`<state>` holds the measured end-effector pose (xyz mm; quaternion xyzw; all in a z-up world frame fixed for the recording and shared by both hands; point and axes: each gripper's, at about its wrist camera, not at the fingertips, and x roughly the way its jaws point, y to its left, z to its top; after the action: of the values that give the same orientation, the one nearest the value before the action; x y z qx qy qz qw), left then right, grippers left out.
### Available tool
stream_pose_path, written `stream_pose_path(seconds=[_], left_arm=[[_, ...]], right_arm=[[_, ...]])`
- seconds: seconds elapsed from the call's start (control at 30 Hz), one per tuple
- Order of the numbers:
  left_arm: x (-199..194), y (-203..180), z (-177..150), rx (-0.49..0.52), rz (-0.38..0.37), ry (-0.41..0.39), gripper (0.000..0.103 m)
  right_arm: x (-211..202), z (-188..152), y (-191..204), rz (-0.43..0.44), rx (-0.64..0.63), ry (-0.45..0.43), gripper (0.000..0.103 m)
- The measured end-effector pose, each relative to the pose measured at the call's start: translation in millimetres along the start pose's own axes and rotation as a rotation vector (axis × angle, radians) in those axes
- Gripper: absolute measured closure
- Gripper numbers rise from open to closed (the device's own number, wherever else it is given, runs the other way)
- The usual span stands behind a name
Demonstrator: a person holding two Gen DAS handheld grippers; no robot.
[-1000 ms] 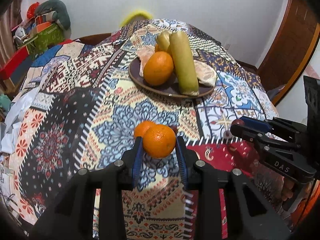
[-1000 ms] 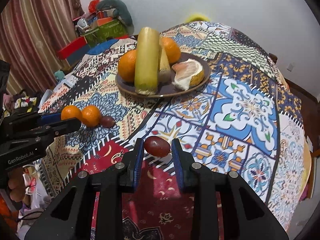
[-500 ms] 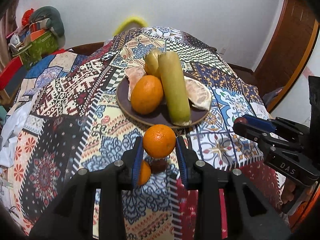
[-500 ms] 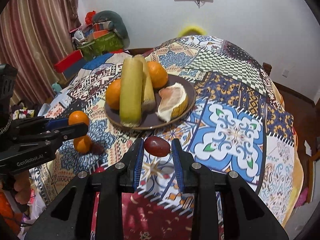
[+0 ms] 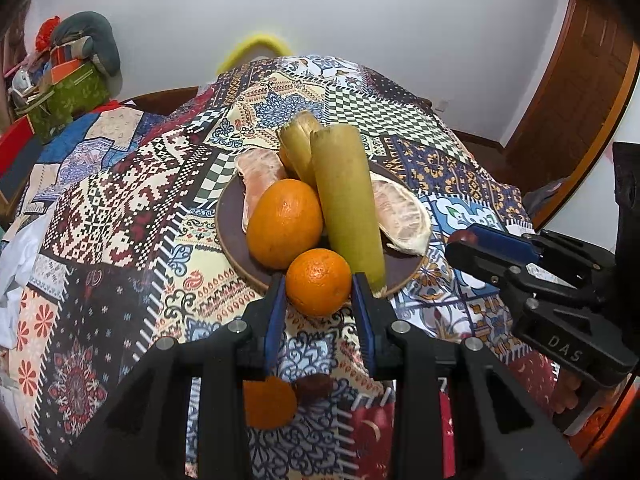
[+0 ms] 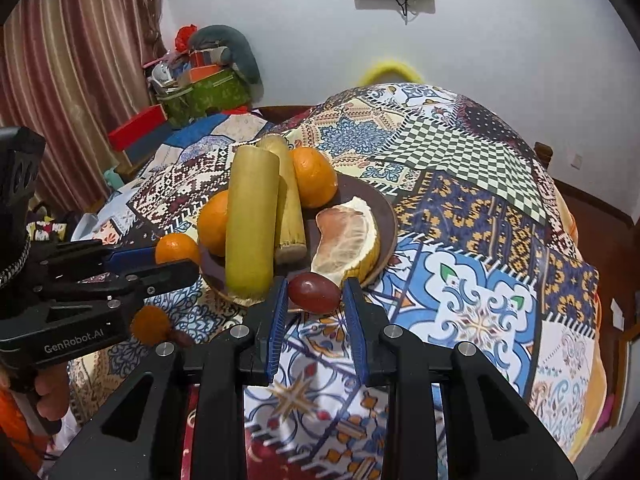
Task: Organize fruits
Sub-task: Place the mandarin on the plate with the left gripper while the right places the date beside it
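Note:
My left gripper [image 5: 319, 288] is shut on a small orange [image 5: 319, 281] and holds it above the near edge of the brown plate [image 5: 230, 224]. My right gripper [image 6: 315, 298] is shut on a dark red grape [image 6: 315, 293] just before the plate's [image 6: 386, 216] near rim. The plate holds two green sugarcane pieces [image 5: 346, 200], a large orange [image 5: 285, 224] and pomelo segments [image 5: 402, 216]. Another small orange [image 5: 269, 402] and a dark red fruit [image 5: 316, 386] lie on the cloth under my left gripper. The left gripper with its orange [image 6: 176, 248] shows in the right wrist view.
The table wears a patchwork cloth [image 5: 120, 208] that drops off at the right edge. Boxes and clutter [image 6: 200, 92] stand by the back-left wall near a curtain [image 6: 60, 80]. A wooden door [image 5: 580, 92] is at the right.
Both grippers have lifted and moved forward toward the plate with their fruit. The second small orange and dark fruit stay on the cloth, now under the left gripper.

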<state>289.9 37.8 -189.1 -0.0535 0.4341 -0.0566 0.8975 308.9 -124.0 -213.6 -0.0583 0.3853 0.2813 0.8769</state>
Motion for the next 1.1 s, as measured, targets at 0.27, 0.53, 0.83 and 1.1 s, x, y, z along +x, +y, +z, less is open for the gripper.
stream_pose_path(seconds=[0.27, 0.53, 0.83, 1.1], left_arm=[[12, 3, 4, 0.007, -0.009, 0.020, 0.071], [19, 4, 5, 0.009, -0.016, 0.034, 0.071], [21, 10, 7, -0.023, -0.045, 0.049, 0.067], [9, 9, 6, -0.015, -0.026, 0.027, 0.067]], right_arm=[[20, 2, 5, 0.009, -0.033, 0.025, 0.077], [30, 5, 2, 0.014, -0.032, 0.032, 0.077], [31, 7, 4, 0.026, -0.039, 0.038, 0.068], [22, 8, 6, 0.022, -0.044, 0.024, 0.068]])
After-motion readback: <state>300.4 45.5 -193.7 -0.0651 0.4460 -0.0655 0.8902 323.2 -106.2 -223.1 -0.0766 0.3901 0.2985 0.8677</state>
